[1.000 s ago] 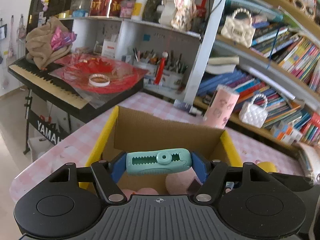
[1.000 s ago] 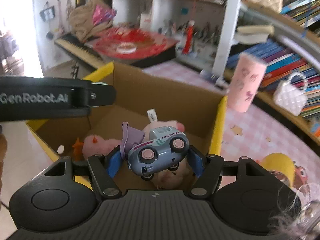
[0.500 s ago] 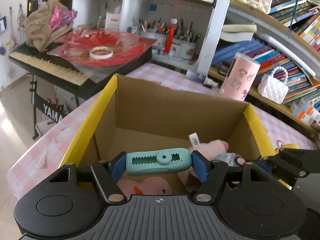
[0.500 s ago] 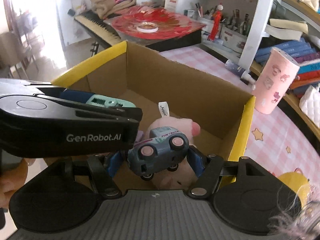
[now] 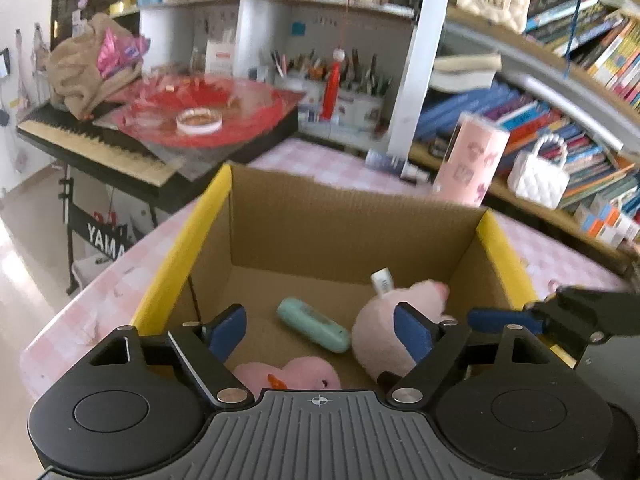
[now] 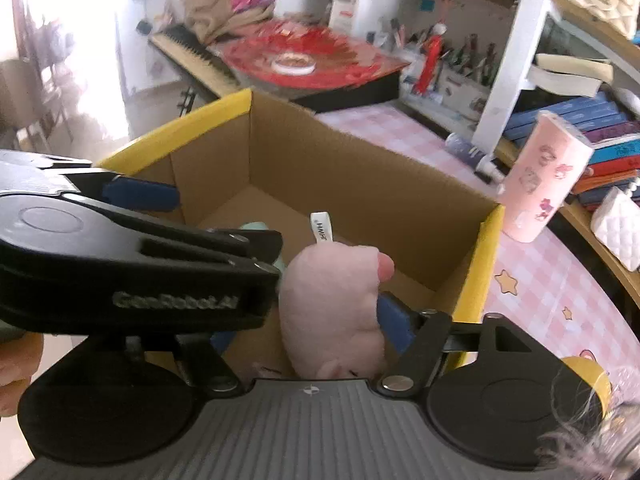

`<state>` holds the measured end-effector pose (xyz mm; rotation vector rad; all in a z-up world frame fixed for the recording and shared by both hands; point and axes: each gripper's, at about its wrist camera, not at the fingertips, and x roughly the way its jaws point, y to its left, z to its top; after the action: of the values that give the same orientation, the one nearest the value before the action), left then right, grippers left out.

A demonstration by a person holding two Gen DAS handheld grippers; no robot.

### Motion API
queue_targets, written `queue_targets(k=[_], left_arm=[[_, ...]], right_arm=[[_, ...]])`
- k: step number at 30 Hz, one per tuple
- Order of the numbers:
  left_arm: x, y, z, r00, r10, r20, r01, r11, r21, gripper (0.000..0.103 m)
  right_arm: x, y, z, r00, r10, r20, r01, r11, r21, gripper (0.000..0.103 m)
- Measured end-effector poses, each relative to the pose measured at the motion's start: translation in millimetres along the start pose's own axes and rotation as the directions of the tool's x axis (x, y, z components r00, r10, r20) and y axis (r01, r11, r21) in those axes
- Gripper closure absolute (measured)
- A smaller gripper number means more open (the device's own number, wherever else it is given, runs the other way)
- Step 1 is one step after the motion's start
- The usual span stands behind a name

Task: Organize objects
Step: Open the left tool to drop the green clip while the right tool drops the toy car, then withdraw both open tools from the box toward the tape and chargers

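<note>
I see a cluttered room. A tabletop [image 5: 120,292] under a pink checked cloth sits beside a black keyboard [image 5: 92,148] on a stand, with a red sheet [image 5: 208,108] and a brown bundle [image 5: 84,76] lying on it. Behind are white shelves [image 5: 412,80] with pen pots [image 5: 360,92], and on the right a long bookshelf [image 5: 560,120] packed with books. Strong daylight [image 6: 80,20] washes in from the left over a pale floor [image 5: 24,248].

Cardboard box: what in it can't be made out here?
- Right wrist view: the left gripper, jaws opening and empty, hides the cardboard box's left floor and most of the teal tool.
- Left wrist view: that gripper's body cuts off the nearer pink plush.
</note>
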<state>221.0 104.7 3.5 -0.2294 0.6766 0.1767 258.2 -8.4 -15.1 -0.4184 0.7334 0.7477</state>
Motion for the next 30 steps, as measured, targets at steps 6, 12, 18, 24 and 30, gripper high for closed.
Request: queue_targets(k=[6, 12, 18, 24, 30], left_arm=[[-40, 5, 5, 0.992, -0.038, 0.117, 0.043, 0.998, -0.045, 0.017], [-86, 10, 0, 0.972, -0.028, 0.233, 0.036, 0.999, -0.028, 0.011], [-117, 21, -23, 0.965, -0.009, 0.26, 0.017, 0.999, -0.029, 0.011], [-131, 30, -57, 0.979, 0.004, 0.205, -0.005, 1.0, 0.007, 0.011], [-141, 34, -85, 0.988, 0.019, 0.154, -0.028, 0.998, 0.055, 0.011]], right_arm=[[-31, 6, -8, 0.995, -0.047, 0.09, 0.042, 0.998, 0.052, 0.029], [-78, 20, -19, 0.955, -0.184, 0.232, 0.164, 0.981, 0.102, 0.028], [-109, 24, -39, 0.915, -0.3, 0.269, 0.243, 0.944, 0.224, 0.028], [-121, 41, -70, 0.917, -0.348, 0.193, 0.277, 0.907, 0.316, 0.028], [-127, 69, -104, 0.915, -0.388, 0.114, 0.324, 0.872, 0.366, 0.027]])
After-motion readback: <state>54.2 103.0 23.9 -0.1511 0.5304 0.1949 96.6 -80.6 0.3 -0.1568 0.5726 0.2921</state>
